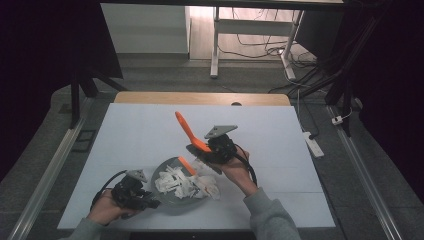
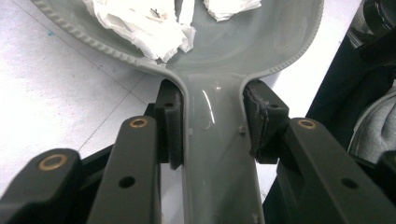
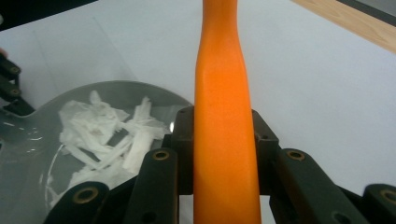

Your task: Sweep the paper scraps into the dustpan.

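Grey and shallow, a dustpan (image 1: 172,196) sits on the white table (image 1: 140,135) near its front edge in the high view, with torn scraps of white paper (image 1: 182,182) heaped in it and spilling a little past its right rim. The left gripper (image 1: 142,200), held in the person's left hand (image 1: 107,209), meets the dustpan at its left side. The right gripper (image 1: 197,150), in the right hand (image 1: 235,170), hangs just above the far right of the dustpan and clamps an orange brush handle (image 1: 187,131), which slants up and away to the left.

From the left gripper view, both black jaws press against the sides of the dustpan's flat grey handle (image 2: 215,154), closed narrowly on it. Beyond the jaws the pan (image 2: 233,42) widens, its beaded rim curving off to either side, and paper scraps (image 2: 140,23) lie inside.

From the right gripper view, the jaws squeeze the orange handle (image 3: 224,140) between them, and it runs straight up and out of the top. Down at the left the dustpan (image 3: 28,140) rests on the table with the paper scraps (image 3: 107,135) in it. Light wood edging (image 3: 355,23) shows at the far right corner.
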Tool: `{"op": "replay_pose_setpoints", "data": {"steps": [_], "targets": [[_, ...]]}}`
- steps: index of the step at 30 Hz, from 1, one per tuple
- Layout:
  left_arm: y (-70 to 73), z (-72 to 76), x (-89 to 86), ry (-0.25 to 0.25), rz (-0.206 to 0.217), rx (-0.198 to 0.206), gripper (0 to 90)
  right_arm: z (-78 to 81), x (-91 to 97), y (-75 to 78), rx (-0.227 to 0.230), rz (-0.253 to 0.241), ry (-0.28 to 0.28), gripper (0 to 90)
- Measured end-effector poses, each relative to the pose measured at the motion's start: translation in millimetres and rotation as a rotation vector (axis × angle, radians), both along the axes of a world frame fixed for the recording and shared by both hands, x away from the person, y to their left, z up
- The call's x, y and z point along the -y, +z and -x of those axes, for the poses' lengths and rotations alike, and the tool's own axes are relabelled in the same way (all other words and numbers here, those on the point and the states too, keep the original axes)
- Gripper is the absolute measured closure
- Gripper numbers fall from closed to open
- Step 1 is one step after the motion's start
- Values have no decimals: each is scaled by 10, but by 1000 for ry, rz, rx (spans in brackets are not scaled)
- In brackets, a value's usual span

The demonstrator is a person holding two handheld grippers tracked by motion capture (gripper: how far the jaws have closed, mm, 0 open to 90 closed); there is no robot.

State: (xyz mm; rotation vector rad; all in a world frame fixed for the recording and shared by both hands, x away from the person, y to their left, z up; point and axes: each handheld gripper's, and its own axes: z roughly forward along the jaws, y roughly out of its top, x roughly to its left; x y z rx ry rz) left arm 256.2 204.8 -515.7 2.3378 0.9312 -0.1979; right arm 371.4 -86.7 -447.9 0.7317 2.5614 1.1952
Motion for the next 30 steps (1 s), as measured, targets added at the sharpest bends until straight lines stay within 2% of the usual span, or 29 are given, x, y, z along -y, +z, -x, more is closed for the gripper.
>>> {"op": "replay_pose_setpoints", "data": {"steps": [3,5,11,16,20,25,27,30], "targets": [[2,2,2,0,-2,1,611,-51,90,-7,-8,10,-34,705],[2,3,3,0,-3,1,611,-95,143,-34,-30,19,-57,705],[-2,2,4,-1,-3,0,611,-268,249,-250,-66,90,-143,705],[-4,2,8,1,-4,0,611,-377,261,-386,-60,145,-180,705],[-6,4,13,2,-7,-1,611,-382,203,-426,-73,148,-169,705],[-7,4,14,2,-6,0,611,-288,31,-439,-69,160,-119,706],[-8,4,15,2,-6,0,611,-248,-38,-446,-94,141,-92,706],[-9,3,16,1,-6,-1,611,-169,-168,-450,-85,151,-59,705]]}}
